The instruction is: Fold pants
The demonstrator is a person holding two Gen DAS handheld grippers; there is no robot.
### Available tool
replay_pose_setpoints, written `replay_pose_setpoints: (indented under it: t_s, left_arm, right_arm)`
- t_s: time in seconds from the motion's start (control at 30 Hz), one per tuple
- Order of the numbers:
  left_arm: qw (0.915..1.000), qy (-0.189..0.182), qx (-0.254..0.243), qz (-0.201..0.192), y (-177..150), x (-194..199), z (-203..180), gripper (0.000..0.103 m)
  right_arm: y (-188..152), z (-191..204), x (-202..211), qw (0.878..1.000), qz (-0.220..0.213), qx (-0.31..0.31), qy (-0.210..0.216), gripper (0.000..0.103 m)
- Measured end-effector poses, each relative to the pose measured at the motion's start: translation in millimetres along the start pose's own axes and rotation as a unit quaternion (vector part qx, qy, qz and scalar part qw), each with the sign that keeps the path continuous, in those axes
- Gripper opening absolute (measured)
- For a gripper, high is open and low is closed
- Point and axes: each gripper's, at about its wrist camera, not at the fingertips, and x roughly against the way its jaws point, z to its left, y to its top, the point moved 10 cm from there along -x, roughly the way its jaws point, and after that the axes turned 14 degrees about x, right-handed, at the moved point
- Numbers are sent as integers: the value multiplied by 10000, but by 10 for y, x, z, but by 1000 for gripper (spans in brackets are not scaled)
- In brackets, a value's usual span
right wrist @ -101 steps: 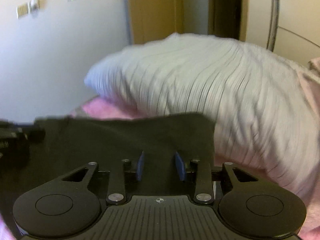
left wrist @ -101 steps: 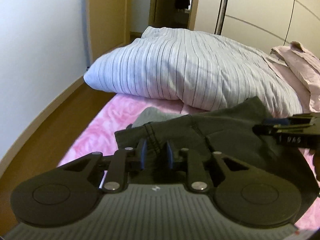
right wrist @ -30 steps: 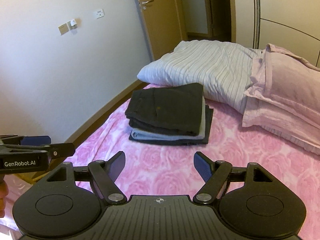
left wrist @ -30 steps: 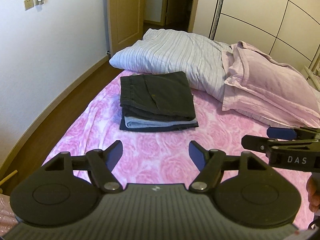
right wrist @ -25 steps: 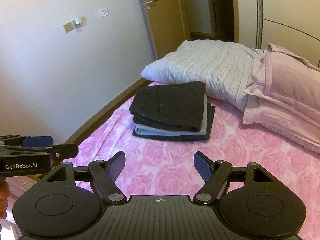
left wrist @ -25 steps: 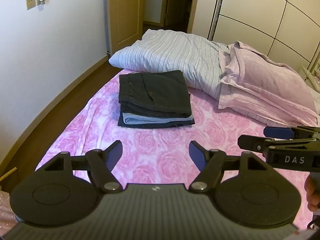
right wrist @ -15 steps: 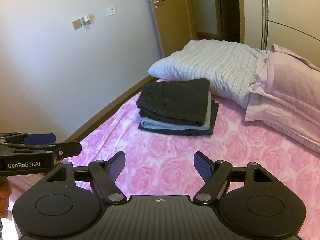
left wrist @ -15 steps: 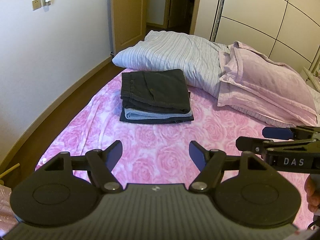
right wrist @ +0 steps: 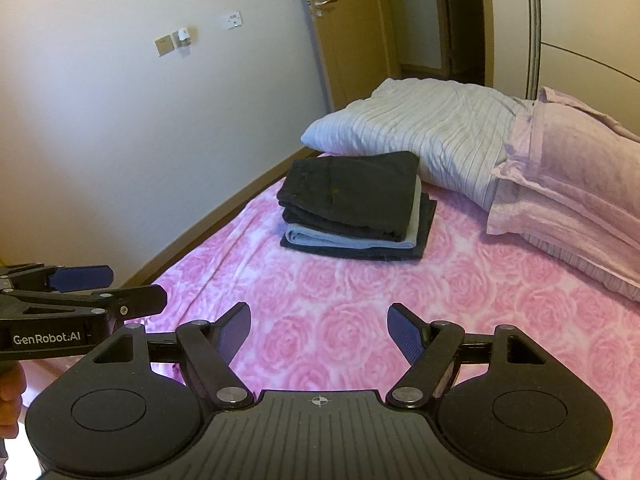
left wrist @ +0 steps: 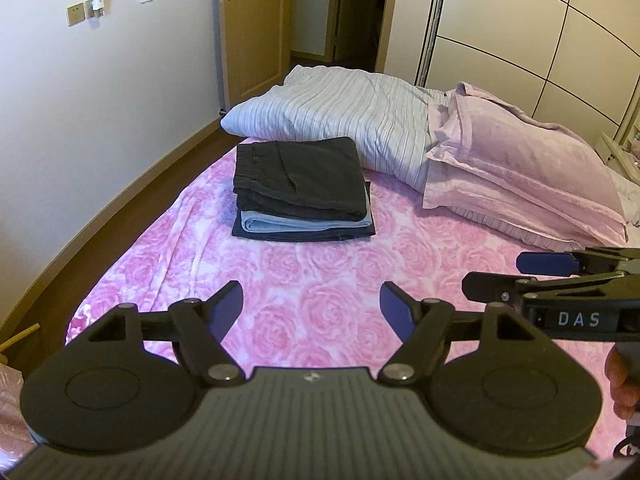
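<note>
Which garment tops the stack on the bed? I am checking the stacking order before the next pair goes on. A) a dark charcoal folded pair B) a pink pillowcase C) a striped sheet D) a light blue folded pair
A: the dark charcoal folded pair lies on top, with the light blue pair under it and another dark garment at the bottom.

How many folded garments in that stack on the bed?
3 visible: dark pants on top, a light blue garment in the middle, a dark garment at the bottom, all stacked beside the striped pillow. Thinner layers could be hidden between them.
</note>
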Motion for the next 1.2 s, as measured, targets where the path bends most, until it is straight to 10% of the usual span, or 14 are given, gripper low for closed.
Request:
replay_pose_setpoints:
  t_s: [1.2]
  left_arm:
    - [9995,124,178,-219,-580,557,-117,80]
  right_arm:
    - [-429,194,561,9997,-117,190,135,72]
